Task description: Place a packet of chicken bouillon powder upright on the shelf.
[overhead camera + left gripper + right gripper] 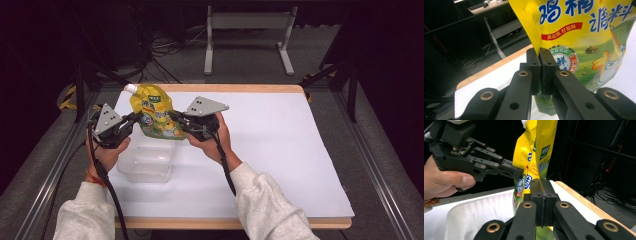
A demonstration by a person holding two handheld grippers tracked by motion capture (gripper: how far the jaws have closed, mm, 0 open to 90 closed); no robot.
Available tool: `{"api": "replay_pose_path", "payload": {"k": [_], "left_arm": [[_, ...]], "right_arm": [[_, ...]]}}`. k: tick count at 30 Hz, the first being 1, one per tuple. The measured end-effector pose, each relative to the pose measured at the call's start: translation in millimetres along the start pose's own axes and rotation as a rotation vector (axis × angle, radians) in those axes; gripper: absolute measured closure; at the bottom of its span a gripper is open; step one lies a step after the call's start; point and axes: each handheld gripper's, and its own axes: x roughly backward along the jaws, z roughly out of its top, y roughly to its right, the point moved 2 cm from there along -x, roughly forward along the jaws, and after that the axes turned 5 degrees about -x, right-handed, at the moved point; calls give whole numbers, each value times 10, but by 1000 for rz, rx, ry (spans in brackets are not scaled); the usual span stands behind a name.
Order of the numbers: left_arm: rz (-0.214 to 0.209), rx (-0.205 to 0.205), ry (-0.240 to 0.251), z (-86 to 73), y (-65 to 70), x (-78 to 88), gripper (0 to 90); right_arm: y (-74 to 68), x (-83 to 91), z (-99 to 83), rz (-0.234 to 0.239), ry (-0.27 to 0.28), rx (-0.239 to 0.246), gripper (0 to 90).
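Jointly, a yellow pouch [154, 112] is held upright above a clear container [146, 161]: left gripper [134, 118] and right gripper [172, 115] jaws are clamped on its opposite edges.

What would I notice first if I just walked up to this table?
The bright yellow pouch with a white cap, held up above the clear plastic tub at the table's left. The left gripper pinches one edge and the right gripper pinches the other. Underneath lies a big white sheet.
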Motion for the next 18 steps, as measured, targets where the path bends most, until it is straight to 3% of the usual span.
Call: {"api": "replay_pose_path", "payload": {"k": [5,13,18], "left_arm": [[11,28,11,-56,-84,-7,876],[18,40,13,-114,-151,-49,884],[36,49,14,-162,-198,-70,884]], "right_arm": [[9,-129,-22,-3,-4,8,900],[86,-259,-21,-8,-7,-18,900],[46,-344,-41,0,-20,-12,900]]}}
